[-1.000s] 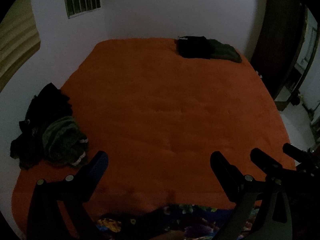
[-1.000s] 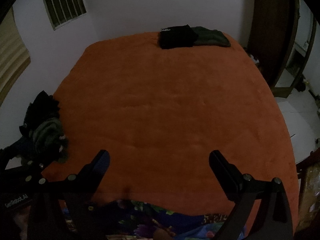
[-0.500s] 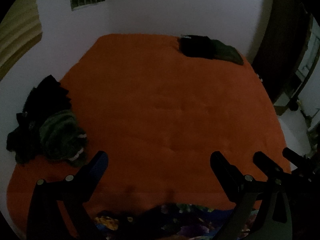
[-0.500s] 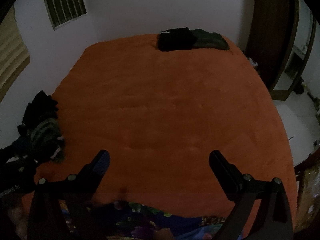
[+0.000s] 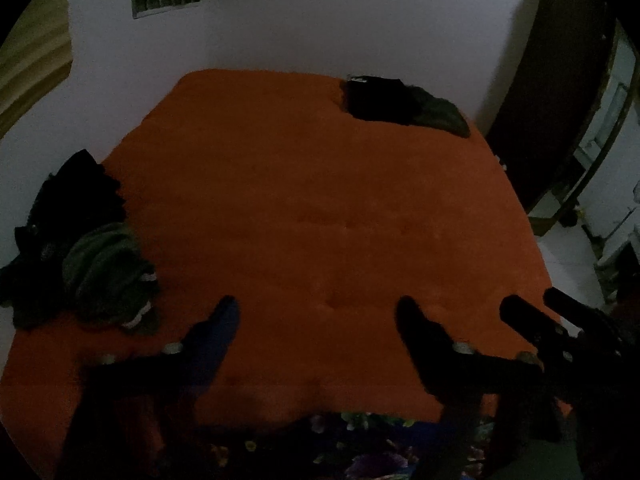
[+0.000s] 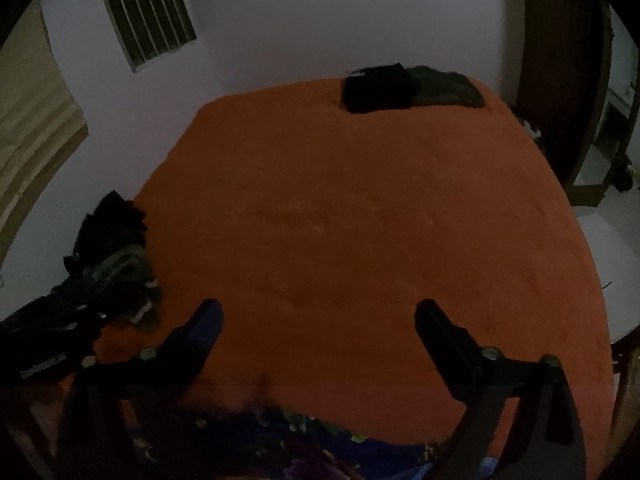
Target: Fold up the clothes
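Observation:
A heap of unfolded dark and grey-green clothes [image 5: 80,248] lies at the left edge of the orange bed [image 5: 320,208]; it also shows in the right wrist view [image 6: 116,256]. Two folded garments, one black [image 5: 376,98] and one dark green [image 5: 442,116], lie at the bed's far right corner, also in the right wrist view [image 6: 378,87]. My left gripper [image 5: 318,308] is open and empty above the bed's near edge. My right gripper [image 6: 318,312] is open and empty too; its fingers [image 5: 524,316] show at the right of the left wrist view.
White walls stand behind and left of the bed, with a barred window [image 6: 146,12]. A dark wooden door [image 5: 548,88] and a doorway are to the right. A flowered fabric [image 6: 320,444] lies under the bed's near edge.
Both cameras have tilted and shifted a little; the left gripper has turned toward the clothes heap, which now looks nearer. Both grippers stay open and empty.

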`<state>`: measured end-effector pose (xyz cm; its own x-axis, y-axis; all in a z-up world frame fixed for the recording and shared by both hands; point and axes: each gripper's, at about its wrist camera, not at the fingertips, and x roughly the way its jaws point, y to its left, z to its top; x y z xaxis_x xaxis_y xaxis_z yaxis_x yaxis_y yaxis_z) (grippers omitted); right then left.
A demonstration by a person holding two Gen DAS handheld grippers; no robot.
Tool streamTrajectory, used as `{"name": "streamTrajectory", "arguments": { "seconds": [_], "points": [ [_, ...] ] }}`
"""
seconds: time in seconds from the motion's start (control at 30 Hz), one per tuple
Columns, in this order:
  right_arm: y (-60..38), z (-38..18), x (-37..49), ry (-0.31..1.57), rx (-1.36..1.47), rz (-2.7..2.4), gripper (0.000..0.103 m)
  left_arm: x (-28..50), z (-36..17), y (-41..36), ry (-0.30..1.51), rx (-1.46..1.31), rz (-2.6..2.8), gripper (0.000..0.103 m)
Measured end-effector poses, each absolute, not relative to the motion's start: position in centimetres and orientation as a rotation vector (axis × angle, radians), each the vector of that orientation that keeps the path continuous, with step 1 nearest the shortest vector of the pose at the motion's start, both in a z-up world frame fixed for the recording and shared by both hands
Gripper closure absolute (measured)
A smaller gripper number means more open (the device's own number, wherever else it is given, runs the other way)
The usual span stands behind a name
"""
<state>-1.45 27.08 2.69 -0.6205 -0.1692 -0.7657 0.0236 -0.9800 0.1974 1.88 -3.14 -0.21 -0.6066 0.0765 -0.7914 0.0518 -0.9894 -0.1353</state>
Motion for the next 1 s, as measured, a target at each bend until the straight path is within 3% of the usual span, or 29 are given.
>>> {"name": "streamTrajectory", "arguments": {
  "seconds": [0.03,0.07,0.13,0.2,0.3,0.4,0.47,0.53,0.73,1.0],
  "points": [
    [27.2,2.7,-1.5,-0.26,1.313,-2.72,0.028,1.9,-0.4,-3.5,-0.255,-1.397,2.781,0.04],
    [27.3,2.6,-1.5,-0.263,1.319,-2.717,0.032,1.9,-0.6,-3.9,-0.288,-1.405,2.769,0.044],
    [27.6,2.3,-1.8,-0.265,1.333,-2.71,0.052,1.9,-1.0,-4.5,-0.36,-1.432,2.741,0.06],
    [27.6,2.3,-2.2,-0.259,1.341,-2.711,0.064,2.0,-1.5,-5.0,-0.416,-1.45,2.723,0.065],
    [27.1,2.6,-2.5,-0.252,1.323,-2.722,0.073,2.3,-1.9,-5.1,-0.402,-1.445,2.725,0.079],
    [26.0,2.7,-2.2,-0.234,1.298,-2.715,0.075,2.0,-2.1,-4.7,-0.351,-1.446,2.739,0.09],
    [24.8,2.5,-2.5,-0.206,1.303,-2.663,0.076,1.8,-2.5,-4.5,-0.307,-1.462,2.754,0.092],
    [23.5,2.1,-2.8,-0.164,1.308,-2.611,0.086,1.6,-3.1,-4.3,-0.266,-1.457,2.793,0.093],
    [19.5,1.4,-4.4,0.085,1.292,-2.51,0.101,2.0,-4.6,-6.5,-0.234,-1.434,2.85,0.094],
    [14.8,0.3,-6.8,0.336,1.283,-2.384,0.101,2.5,-5.4,-12.2,-0.159,-1.417,2.964,0.095]
  ]
}}
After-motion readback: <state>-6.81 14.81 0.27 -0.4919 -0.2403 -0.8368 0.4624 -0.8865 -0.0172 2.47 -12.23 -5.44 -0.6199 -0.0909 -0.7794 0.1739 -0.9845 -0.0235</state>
